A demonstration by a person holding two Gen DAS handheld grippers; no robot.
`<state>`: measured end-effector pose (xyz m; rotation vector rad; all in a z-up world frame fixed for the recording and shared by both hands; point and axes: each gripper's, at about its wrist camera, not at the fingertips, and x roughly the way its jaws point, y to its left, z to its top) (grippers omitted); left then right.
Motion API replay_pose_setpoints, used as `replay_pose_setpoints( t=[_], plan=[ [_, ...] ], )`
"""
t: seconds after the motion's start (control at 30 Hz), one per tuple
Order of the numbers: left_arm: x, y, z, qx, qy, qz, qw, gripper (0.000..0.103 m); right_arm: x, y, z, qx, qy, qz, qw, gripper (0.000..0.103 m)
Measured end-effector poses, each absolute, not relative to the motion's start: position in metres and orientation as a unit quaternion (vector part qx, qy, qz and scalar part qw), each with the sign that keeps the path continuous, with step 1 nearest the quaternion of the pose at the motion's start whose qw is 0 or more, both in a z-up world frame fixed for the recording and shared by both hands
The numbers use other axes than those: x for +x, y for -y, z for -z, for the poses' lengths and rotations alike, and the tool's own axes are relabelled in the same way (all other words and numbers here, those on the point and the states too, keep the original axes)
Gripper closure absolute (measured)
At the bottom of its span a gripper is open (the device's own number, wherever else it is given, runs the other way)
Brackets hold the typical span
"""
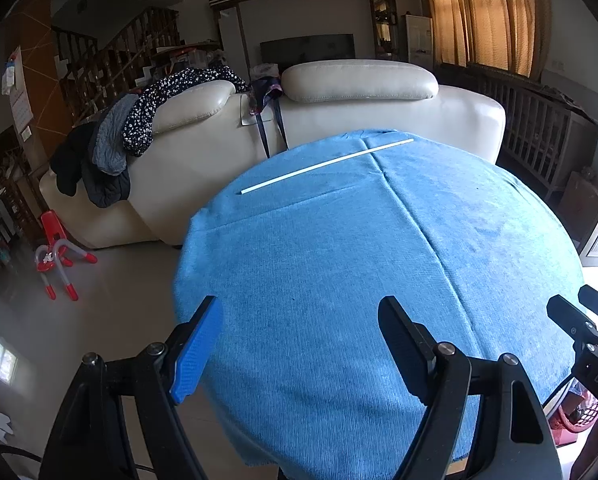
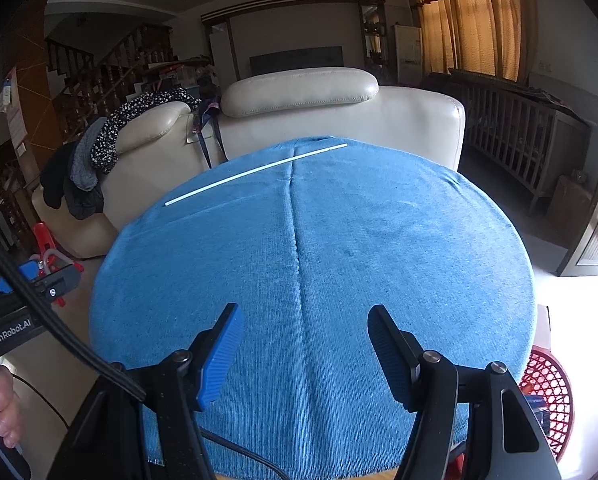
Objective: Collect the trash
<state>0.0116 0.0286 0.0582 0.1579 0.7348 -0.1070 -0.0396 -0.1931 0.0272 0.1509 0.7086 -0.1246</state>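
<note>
A round table under a blue cloth (image 1: pixel 339 260) (image 2: pixel 319 240) fills both views. A thin white stick (image 1: pixel 327 165) (image 2: pixel 255 173) lies across its far side. My left gripper (image 1: pixel 301 320) hovers open over the near left edge of the table, nothing between its fingers. My right gripper (image 2: pixel 305 328) is open too, above the near edge, with only cloth below it. A red mesh basket (image 2: pixel 549 392) (image 1: pixel 579 412) stands on the floor at the table's right; something blue shows inside it. The left gripper's body (image 2: pixel 27 288) appears at the left of the right wrist view, held by a hand (image 2: pixel 3 412).
A cream leather sofa (image 1: pixel 339 120) (image 2: pixel 339 120) backs onto the far side of the table, with clothes (image 1: pixel 139 128) draped on its left part. A red toy (image 1: pixel 57 256) lies on the tiled floor at left. A wooden crib (image 1: pixel 539 136) stands at right.
</note>
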Motion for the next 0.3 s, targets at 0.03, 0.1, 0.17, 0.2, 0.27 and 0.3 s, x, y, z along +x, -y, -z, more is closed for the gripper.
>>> replay_pose_setpoints(
  t=[0.03, 0.1, 0.17, 0.2, 0.27, 0.3],
  plan=[
    [0.013, -0.028, -0.058, 0.077, -0.36, 0.053, 0.928, 0.022, -0.038, 0.193, -0.027, 0.073, -0.348, 0.061, 0.933, 0.035],
    [0.016, -0.026, -0.058, 0.077, -0.36, 0.053, 0.928, 0.022, -0.034, 0.194, -0.026, 0.074, -0.351, 0.061, 0.932, 0.035],
    [0.018, -0.024, -0.057, 0.08, -0.358, 0.056, 0.929, 0.022, -0.03, 0.197, -0.026, 0.075, -0.352, 0.063, 0.931, 0.035],
    [0.019, -0.022, -0.056, 0.081, -0.357, 0.059, 0.929, 0.022, -0.028, 0.198, -0.026, 0.076, -0.352, 0.065, 0.931, 0.035],
    [0.024, -0.018, -0.054, 0.08, -0.359, 0.069, 0.927, 0.022, -0.024, 0.202, -0.024, 0.078, -0.355, 0.068, 0.929, 0.035],
    [0.027, -0.016, -0.051, 0.077, -0.362, 0.074, 0.926, 0.022, -0.021, 0.205, -0.021, 0.079, -0.357, 0.071, 0.928, 0.034]
  ],
)
